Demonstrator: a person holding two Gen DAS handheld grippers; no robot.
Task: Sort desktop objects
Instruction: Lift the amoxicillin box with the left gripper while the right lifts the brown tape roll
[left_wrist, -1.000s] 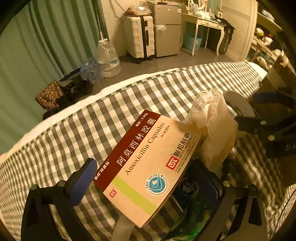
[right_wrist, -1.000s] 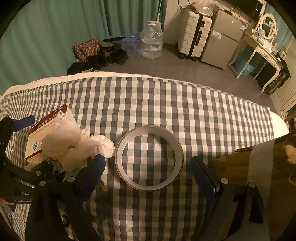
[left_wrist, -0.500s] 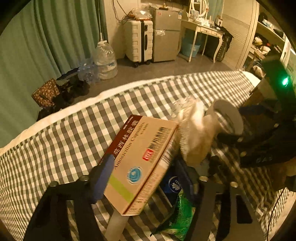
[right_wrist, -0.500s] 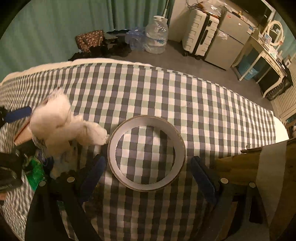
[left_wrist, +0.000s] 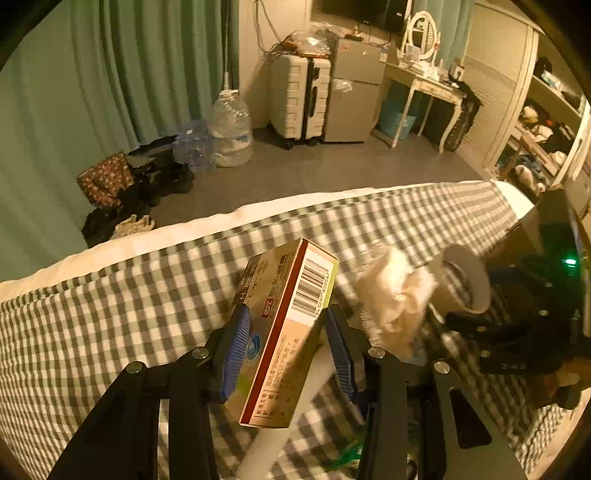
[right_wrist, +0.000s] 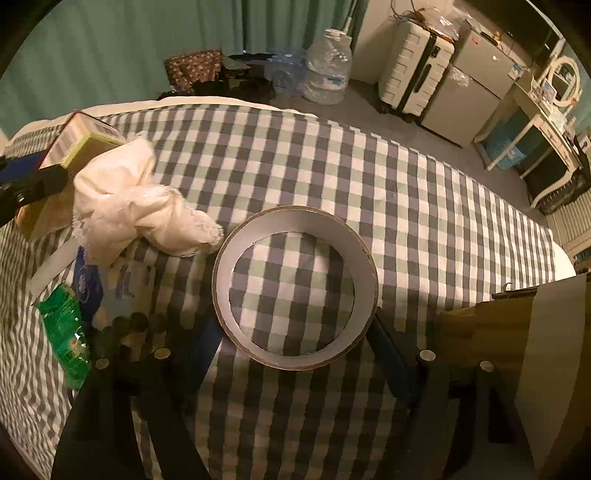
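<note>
Left gripper (left_wrist: 286, 345): one medicine box (left_wrist: 288, 328) is clamped, jaws just closed, lower centre.
Right gripper (right_wrist: 295, 352): jaws narrowing, pads flanking one tape roll (right_wrist: 295, 286), contact unclear.
Cloth (right_wrist: 136, 201): one, crumpled, left of roll.

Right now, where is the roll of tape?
The roll of tape lies flat on the checked cloth in the middle of the right wrist view, between the right gripper's closing fingers, with the white cloth bundle just left of it.
</note>
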